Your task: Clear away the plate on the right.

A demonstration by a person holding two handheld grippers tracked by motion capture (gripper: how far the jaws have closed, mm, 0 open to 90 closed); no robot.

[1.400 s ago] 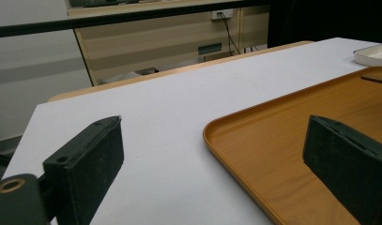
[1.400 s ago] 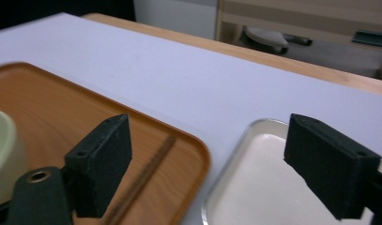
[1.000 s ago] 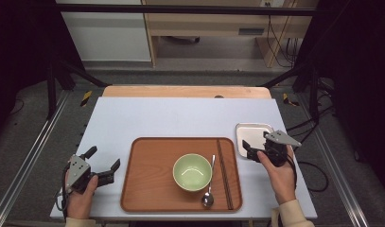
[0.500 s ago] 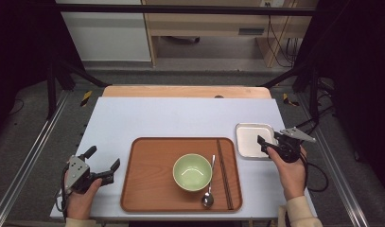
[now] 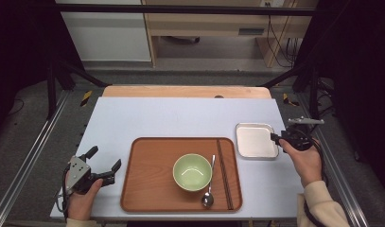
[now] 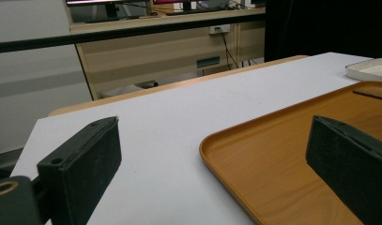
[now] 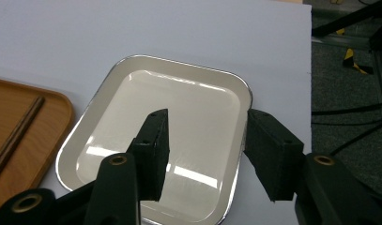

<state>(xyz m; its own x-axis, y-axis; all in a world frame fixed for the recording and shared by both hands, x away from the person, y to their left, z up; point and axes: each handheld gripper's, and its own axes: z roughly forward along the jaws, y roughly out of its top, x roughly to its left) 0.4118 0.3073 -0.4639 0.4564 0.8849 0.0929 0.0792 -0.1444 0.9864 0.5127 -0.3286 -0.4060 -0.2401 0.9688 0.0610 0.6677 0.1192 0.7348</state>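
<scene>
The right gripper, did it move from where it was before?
Yes. The right gripper slid rightward off the white dish to its right rim, its jaws closing around that rim.

white table [image 5: 180,116], wooden tray [image 5: 147,189] at front, white square dish [image 5: 255,141] just right of it

white dish [image 7: 179,136] near edge cut off below

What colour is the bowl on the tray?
The bowl is pale green, seen best in the high view.
</scene>
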